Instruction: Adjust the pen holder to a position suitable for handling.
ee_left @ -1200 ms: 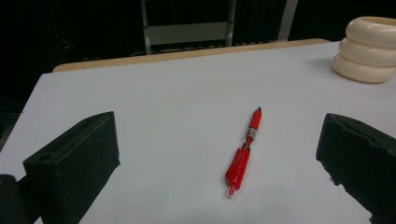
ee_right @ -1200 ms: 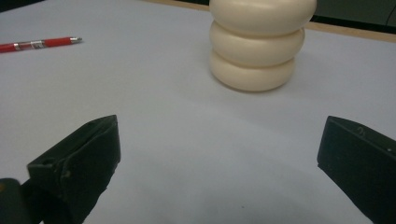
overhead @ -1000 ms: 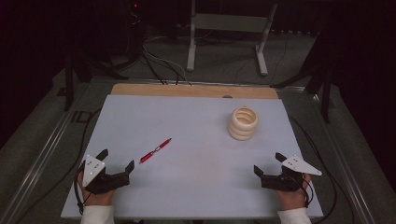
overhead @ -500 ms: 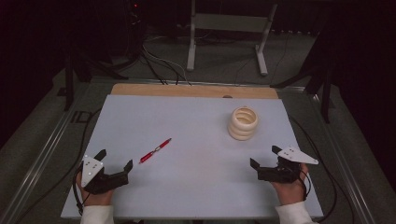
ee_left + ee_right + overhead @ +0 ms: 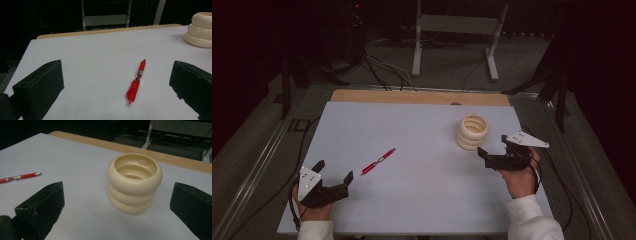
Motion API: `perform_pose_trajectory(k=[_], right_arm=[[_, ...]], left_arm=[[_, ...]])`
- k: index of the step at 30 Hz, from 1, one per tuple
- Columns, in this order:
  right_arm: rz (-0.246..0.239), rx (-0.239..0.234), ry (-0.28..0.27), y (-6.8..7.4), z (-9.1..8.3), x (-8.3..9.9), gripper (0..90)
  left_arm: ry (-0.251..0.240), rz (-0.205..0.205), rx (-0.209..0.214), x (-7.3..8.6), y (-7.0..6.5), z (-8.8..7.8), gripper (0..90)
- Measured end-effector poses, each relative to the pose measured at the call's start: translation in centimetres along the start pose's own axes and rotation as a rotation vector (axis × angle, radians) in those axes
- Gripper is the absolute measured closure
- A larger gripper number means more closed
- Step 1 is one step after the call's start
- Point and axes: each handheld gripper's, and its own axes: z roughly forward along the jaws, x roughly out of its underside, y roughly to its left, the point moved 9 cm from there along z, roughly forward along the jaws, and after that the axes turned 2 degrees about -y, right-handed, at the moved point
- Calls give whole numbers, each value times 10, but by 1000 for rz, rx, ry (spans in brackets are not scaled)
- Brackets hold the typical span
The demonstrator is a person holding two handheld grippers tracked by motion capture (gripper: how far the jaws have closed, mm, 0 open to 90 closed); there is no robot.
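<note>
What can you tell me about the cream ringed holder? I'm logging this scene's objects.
The cream holder looks like three stacked rounded rings of smooth, plastic-like material, open on top and hollow, with nothing visible inside. It stands upright on the white table, right of centre toward the far edge. Nothing touches it; the right gripper, jaws open, faces it.

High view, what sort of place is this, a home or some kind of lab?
Probably a lab or recording studio, not a home. A bare white table sits in a dark room, loose cables run across the floor behind it, and a metal stand rises at the back.
</note>
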Motion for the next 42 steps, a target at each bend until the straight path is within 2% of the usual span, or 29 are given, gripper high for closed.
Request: perform_pose_trajectory(k=[9,22,33,34,36,38,40,42], right_arm=[[36,-5,3,-9,23,-20,0],[68,18,0,-26,55,-39,0],[116,59,89,-45,84,-29,0],[129,77,126,-50,90,-22,22],[142,98,155,-55,94,-15,46],[163,100,176,-59,97,-11,94],[181,137,196,-64,99,-6,189],[188,145,205,-66,100,-5,218]], left_arm=[[-2,-2,-7,0,2,-2,0],[-6,-8,-11,1,4,-6,0],[-2,-7,-4,2,2,-5,0],[-3,-8,-2,2,2,-5,0],[-2,-6,-1,2,1,-5,0],[-2,-8,1,3,1,-5,0],[-1,-8,1,3,1,-5,0],[0,-9,2,3,1,-4,0]])
